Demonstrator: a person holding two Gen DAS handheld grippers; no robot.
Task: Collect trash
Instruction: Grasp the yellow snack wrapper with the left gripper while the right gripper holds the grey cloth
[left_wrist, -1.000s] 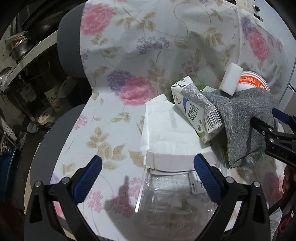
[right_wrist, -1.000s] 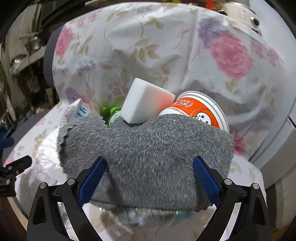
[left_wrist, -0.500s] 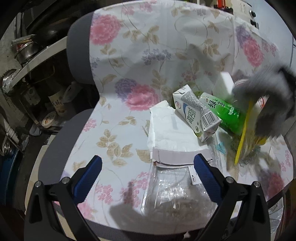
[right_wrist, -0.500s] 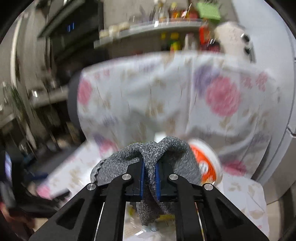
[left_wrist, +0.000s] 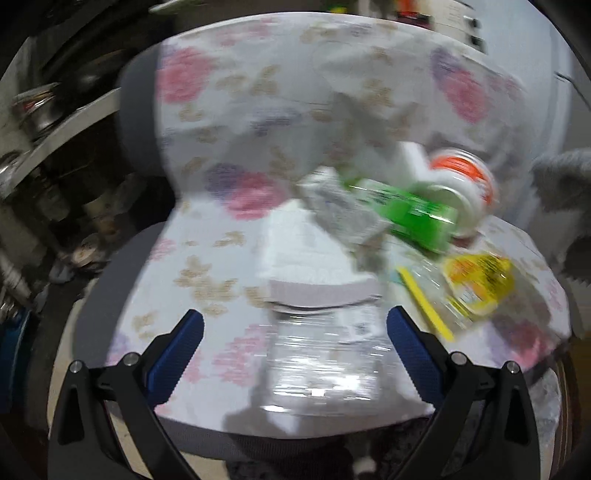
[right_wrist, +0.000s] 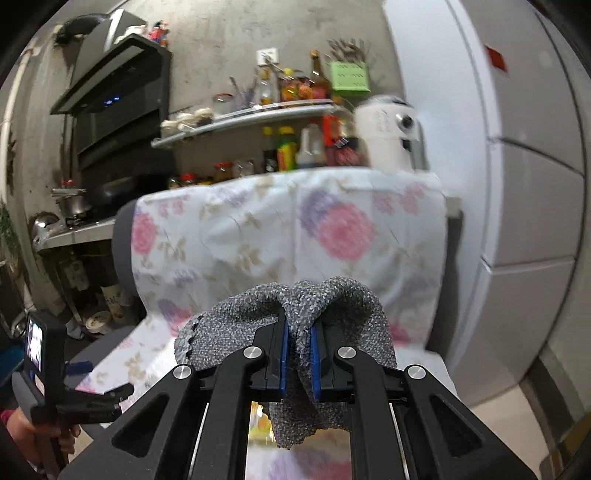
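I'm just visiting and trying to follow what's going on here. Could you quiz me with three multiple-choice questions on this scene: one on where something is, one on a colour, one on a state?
1. Where does the clear plastic box lie?
A. on the kitchen shelf
B. on the flowered seat cover, between the open left gripper's fingers
C. on the floor

2. What colour is the bottle lying by the milk carton?
A. green
B. red
C. black

3. What is the right gripper doing?
A. standing open and empty
B. pinching a grey cloth
C. holding a cup

Answers:
1 B, the clear plastic box lies on the seat cover before the left gripper.
2 A, the bottle by the milk carton is bright green.
3 B, the right gripper has its pads shut on the grey cloth.
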